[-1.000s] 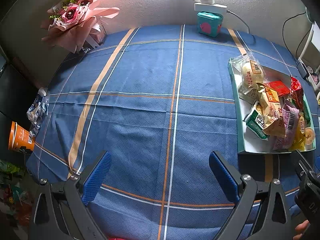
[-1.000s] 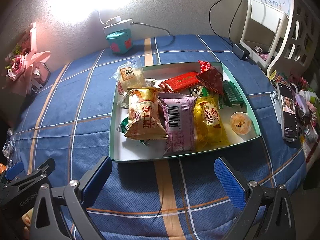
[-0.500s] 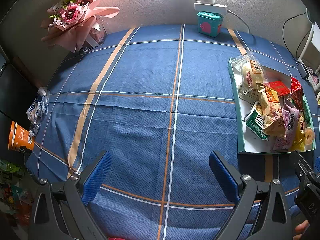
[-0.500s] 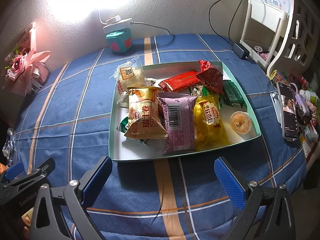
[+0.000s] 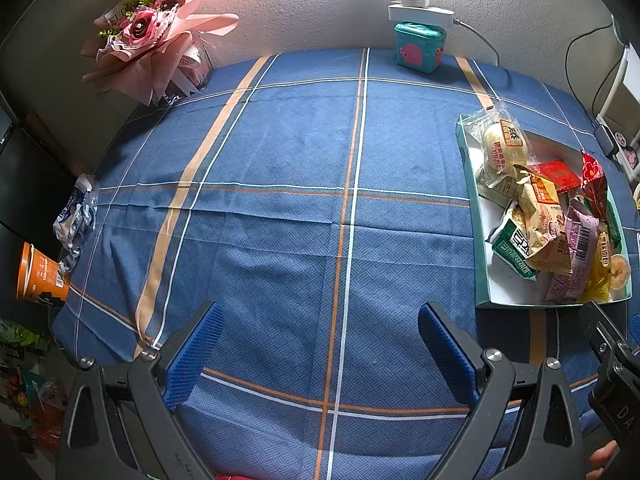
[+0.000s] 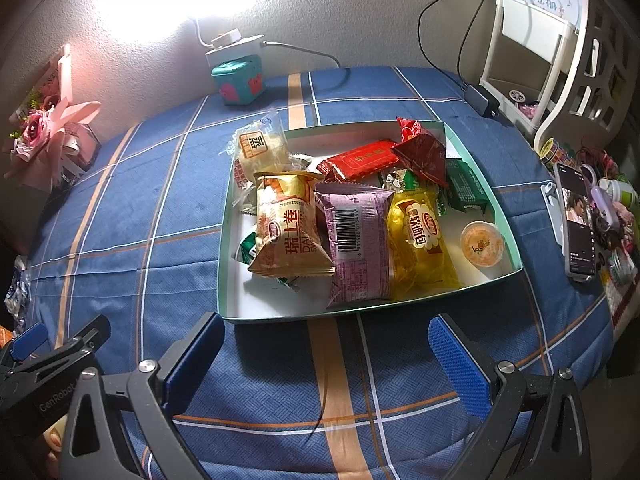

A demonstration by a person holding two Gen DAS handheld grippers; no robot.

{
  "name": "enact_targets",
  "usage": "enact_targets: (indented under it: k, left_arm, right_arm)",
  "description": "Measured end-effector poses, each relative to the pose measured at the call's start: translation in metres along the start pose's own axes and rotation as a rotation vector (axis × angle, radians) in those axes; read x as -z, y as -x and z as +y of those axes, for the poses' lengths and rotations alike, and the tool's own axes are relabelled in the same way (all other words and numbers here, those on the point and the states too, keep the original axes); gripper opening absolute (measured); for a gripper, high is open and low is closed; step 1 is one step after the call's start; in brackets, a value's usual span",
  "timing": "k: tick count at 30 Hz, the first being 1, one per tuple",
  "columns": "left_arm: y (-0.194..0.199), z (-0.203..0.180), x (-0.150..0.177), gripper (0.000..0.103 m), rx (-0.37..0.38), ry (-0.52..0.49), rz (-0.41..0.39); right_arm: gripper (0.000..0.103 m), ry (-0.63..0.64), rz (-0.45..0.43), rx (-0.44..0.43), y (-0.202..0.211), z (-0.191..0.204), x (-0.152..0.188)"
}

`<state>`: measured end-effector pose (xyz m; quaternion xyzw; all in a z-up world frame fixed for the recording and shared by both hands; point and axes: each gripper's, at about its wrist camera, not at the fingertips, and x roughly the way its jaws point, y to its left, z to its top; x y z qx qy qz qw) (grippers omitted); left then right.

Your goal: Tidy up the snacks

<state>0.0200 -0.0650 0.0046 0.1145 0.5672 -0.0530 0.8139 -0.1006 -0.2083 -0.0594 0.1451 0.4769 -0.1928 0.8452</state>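
Change over the last second: close to none. Against both earlier pairs of pictures, the tray (image 6: 476, 160) and its contents sit where they sat, and neither view has shifted more than a hair. I read this as a pause with both tools hovering low over the cloth (image 5: 280, 200).

Left gripper (image 5: 320, 352): fingers wide apart, nothing between them, facing bare cloth; tray off to its right. Right gripper (image 6: 326, 356): fingers also wide apart, empty, just short of the tray's near rim.

Snacks are all in the tray, heaped loosely: bun (image 6: 260, 148) poking over the far-left rim, tan pack (image 6: 288, 228), purple pack (image 6: 356, 240), yellow pack (image 6: 420, 240), red bar (image 6: 360, 158), jelly cup (image 6: 482, 244) alone at right. I see no snack lying on the cloth.

Judgement: the scene fits two readings, snacks gathered into the tray already, or a jumbled pile waiting to be sorted. The stillness settles neither.
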Motion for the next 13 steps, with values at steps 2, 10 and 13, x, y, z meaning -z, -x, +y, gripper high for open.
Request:
enact_targets:
  k: [2,10,13]
  left_arm:
    - [0.0001,-0.0002,0.0001,0.098,0.000,-0.001,0.000]
    - [0.0016,-0.0001,0.0005,0.098,0.011,0.004,-0.012]
    - [0.0007,-0.0008,0.0003,0.098,0.017,0.010,-0.006]
  right_arm:
    - [0.103,0.000,0.001,0.000,-0.0004,0.0002,0.0008]
    - [0.103,-0.001,0.002,0.000,-0.0007,0.0002,0.0017]
    - [0.103,-0.001,0.002,0.000,-0.0007,0.0002,0.0009]
